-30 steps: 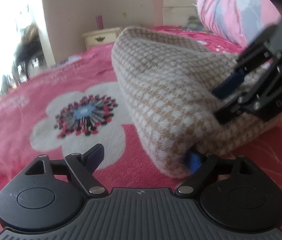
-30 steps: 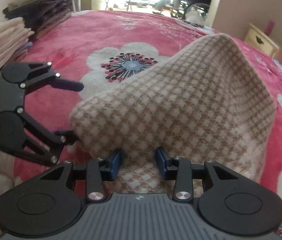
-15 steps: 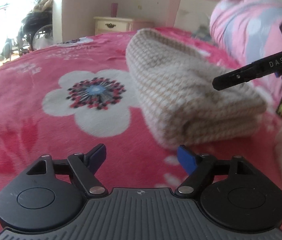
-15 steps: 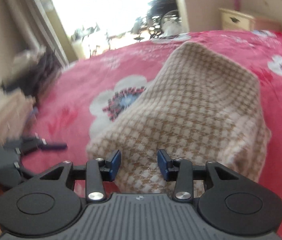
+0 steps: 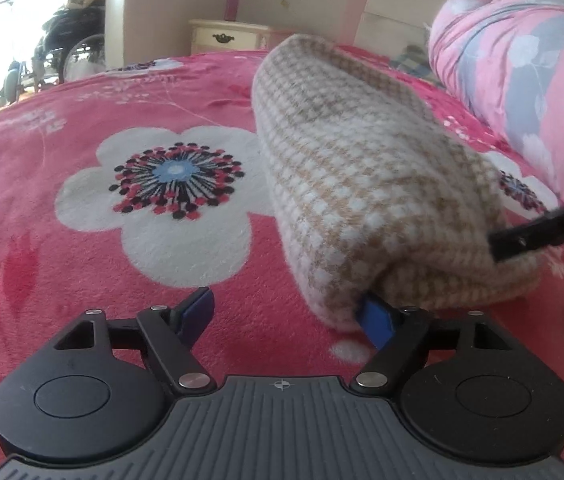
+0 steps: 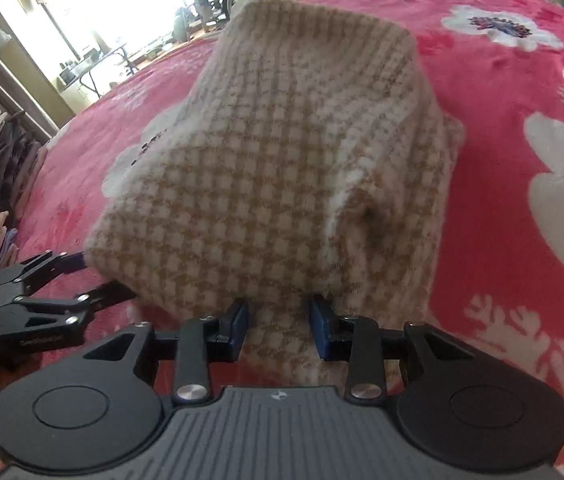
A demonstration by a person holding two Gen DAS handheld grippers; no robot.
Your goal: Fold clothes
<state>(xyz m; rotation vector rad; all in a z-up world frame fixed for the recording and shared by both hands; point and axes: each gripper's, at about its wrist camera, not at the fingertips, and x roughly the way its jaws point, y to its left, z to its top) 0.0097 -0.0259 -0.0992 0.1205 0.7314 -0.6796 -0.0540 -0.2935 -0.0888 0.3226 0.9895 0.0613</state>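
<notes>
a folded beige checked sweater (image 6: 274,160) lies on a pink floral blanket (image 5: 62,240). the right gripper (image 6: 278,328) is closing its jaws on the sweater's near edge, cloth between the pads. the left gripper (image 5: 286,316) stands wide, one pad tucked under the fold.

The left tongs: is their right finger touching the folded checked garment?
Touching. In the left wrist view, the right finger of the left tongs is tucked under the checked garment's near edge; the other finger stands clear.
</notes>
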